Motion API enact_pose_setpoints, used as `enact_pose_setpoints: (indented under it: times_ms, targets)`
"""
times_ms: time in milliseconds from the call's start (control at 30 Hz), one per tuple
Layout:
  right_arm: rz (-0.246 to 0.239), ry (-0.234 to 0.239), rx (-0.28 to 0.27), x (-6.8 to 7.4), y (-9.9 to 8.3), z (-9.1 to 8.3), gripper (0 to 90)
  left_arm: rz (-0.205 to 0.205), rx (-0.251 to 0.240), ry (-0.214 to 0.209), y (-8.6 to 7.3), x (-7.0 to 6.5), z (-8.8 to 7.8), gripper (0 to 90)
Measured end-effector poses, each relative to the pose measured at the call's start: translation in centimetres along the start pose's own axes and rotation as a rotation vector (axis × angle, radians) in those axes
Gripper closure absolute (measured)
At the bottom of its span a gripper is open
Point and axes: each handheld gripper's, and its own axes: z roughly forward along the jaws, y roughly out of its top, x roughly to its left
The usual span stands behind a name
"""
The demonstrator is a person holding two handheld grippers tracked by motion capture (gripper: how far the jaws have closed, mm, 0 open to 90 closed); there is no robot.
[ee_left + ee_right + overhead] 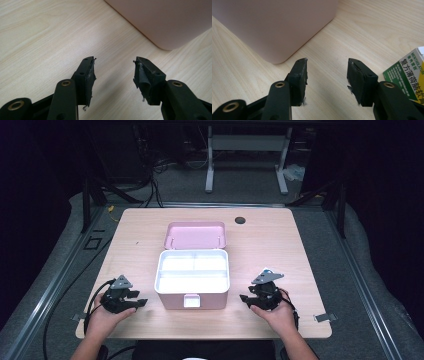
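Observation:
A pink box [192, 292] stands open in the middle of the wooden table [270, 245], its lid [195, 235] tipped back behind a white divided tray [192, 270]. My left gripper [140, 302] rests on the table to the box's left, jaws open and empty; in the left gripper view [114, 61] a pink box corner [165, 22] lies ahead. My right gripper [243, 299] sits to the box's right, also open and empty [327, 61], facing the box wall [274, 25]. A small green and white carton [409, 72] lies beside its right jaw, also seen in the high view [266, 270].
A dark round grommet [240, 220] sits near the table's far edge. Cables [95, 295] trail from the left gripper off the table's front left. A white desk frame [247, 155] stands on the floor beyond the table.

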Motion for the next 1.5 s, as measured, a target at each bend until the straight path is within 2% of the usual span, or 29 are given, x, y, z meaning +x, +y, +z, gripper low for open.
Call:
enact_pose_setpoints:
  times_ms: [200,300,467,533,567,600,667,767,867,900,967,1000,1067,1133,1167,1200,1267,1400,1500]
  targets:
    - [-0.017,-0.013,0.012,0.1,0.0,-0.1,51.1,-0.026,-0.011,-0.015,-0.4,0.3,-0.2,54.1]
    - [-0.016,-0.017,0.001,0.1,-0.1,-0.1,52.3,-0.067,-0.037,-0.052,-0.4,0.6,-0.5,54.8]
    - [-0.021,-0.011,0.004,-0.1,0.1,0.0,53.1,-0.063,-0.023,-0.062,-0.1,0.7,-0.6,53.5]
    - [-0.04,-0.037,0.024,-0.1,0.3,0.0,53.1,-0.052,-0.019,-0.05,0.0,0.7,-0.7,52.9]
    - [-0.038,-0.02,0.039,-0.1,0.3,0.0,53.1,-0.052,-0.019,-0.05,0.0,0.7,-0.7,53.0]
    - [-0.03,-0.007,0.023,-0.1,0.2,0.1,53.9,-0.047,-0.017,-0.054,0.1,0.7,-0.8,53.2]
    - [-0.024,-0.009,0.026,0.0,0.1,0.0,55.6,-0.051,-0.009,-0.066,0.2,0.7,-0.9,53.6]
    - [-0.024,-0.004,0.016,0.2,0.1,-0.2,56.2,-0.039,0.0,-0.065,1.0,0.8,-1.2,54.4]
    - [-0.028,-0.015,0.026,0.3,0.1,-0.4,56.0,-0.046,-0.024,-0.095,1.9,1.0,-1.7,56.6]
    - [-0.026,-0.013,0.026,0.2,0.0,-0.4,55.8,-0.041,-0.022,-0.112,2.4,1.0,-1.9,57.3]
    - [-0.017,-0.01,0.026,0.1,0.0,-0.4,55.5,-0.012,-0.034,-0.123,3.3,1.2,-2.5,58.7]
    - [-0.017,-0.01,0.026,0.1,0.0,-0.4,55.5,-0.012,-0.034,-0.123,3.3,1.2,-2.5,59.3]
    - [-0.019,-0.013,0.014,0.1,0.1,-0.6,55.1,-0.007,-0.049,-0.163,4.7,1.4,-3.2,59.4]
    - [-0.019,-0.004,0.013,0.1,0.1,-0.7,55.0,0.004,-0.047,-0.183,5.5,1.6,-3.6,61.5]
    - [-0.02,0.002,0.017,0.2,0.1,-0.7,55.1,0.004,-0.047,-0.183,5.5,1.6,-3.6,61.5]
    - [-0.028,0.01,0.017,0.2,0.1,-0.7,55.0,0.016,-0.045,-0.194,6.2,1.6,-3.8,61.9]
    - [-0.039,-0.001,0.015,0.3,0.1,-0.8,55.0,0.035,-0.029,-0.195,6.9,1.5,-4.0,63.3]
    - [-0.026,-0.018,-0.007,0.2,0.0,-1.3,55.1,0.053,-0.027,-0.21,8.3,1.6,-4.6,63.9]
    - [-0.018,-0.013,0.003,0.3,-0.3,-1.4,55.1,0.095,-0.008,-0.208,9.2,1.5,-4.8,64.0]
